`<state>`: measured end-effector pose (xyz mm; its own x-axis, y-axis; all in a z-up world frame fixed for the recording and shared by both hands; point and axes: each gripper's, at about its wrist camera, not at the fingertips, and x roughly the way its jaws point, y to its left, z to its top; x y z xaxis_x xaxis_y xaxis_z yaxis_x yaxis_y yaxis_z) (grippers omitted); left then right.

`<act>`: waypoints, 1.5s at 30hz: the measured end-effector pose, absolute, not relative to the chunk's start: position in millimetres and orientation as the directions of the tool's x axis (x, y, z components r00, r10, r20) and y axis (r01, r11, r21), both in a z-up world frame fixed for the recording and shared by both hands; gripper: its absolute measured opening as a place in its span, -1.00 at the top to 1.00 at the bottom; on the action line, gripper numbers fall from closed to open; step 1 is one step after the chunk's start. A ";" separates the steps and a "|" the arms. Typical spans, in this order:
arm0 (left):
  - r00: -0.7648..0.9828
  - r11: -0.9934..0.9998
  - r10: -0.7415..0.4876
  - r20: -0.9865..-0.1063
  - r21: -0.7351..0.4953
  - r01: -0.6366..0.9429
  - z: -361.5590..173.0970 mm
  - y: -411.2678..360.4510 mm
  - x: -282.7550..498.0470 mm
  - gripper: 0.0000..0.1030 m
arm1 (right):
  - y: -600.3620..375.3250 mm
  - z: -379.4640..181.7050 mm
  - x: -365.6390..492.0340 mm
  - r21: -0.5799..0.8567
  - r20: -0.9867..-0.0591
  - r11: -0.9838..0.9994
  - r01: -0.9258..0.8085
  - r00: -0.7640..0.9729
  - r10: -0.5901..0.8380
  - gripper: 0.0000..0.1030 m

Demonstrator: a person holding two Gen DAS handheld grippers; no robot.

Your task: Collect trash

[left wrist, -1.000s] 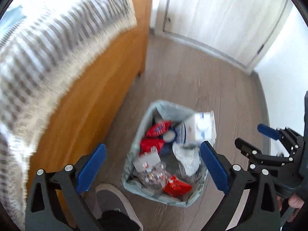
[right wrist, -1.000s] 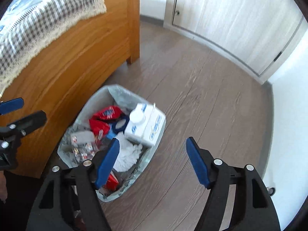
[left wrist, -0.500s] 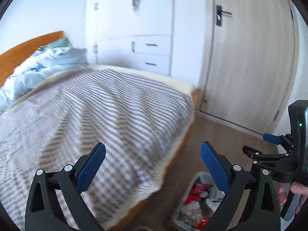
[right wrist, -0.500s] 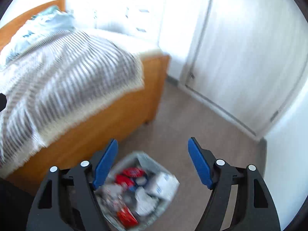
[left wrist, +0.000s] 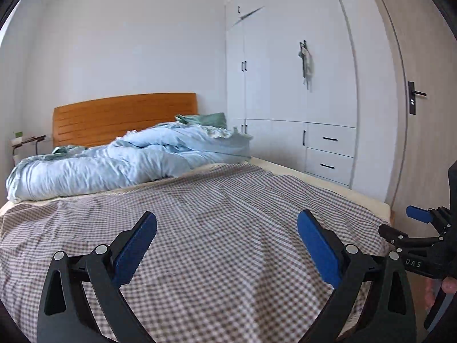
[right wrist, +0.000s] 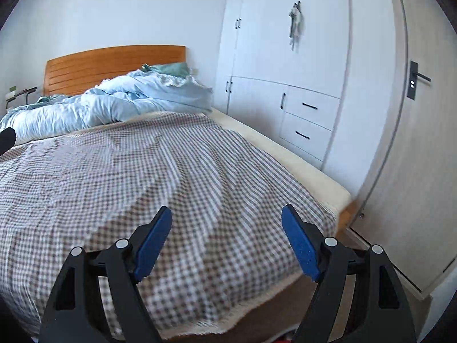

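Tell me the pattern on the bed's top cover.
The cover is a small brown-and-white check, clearest in the right wrist view.

Both views swung up off floor and trash bin onto checked bedspread (left wrist: 228, 228), blue duvet (left wrist: 128, 163), wardrobe (right wrist: 285, 71). Bin gone from view. Right claw (right wrist: 227, 240) slightly wider, empty.
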<state>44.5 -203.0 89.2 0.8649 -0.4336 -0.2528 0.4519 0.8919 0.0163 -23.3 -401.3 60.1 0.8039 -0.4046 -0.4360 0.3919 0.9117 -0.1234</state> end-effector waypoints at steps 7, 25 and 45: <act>0.934 0.959 -0.277 -0.225 -0.005 0.283 102.3 -116.0 75.3 -0.85 | -336.3 81.5 34.4 -0.091 -0.358 0.964 0.248 0.896 -0.264 -0.59; 0.968 0.999 0.053 -0.244 0.018 -0.050 69.0 33.2 66.6 -0.85 | -222.1 45.3 81.6 -0.028 -0.303 0.999 -0.022 0.953 0.012 -0.65; 0.945 0.998 0.051 -0.322 0.040 -0.041 15.4 48.4 20.7 -0.85 | -185.1 -0.1 28.5 -0.120 -0.377 0.986 -0.118 0.924 0.064 -0.65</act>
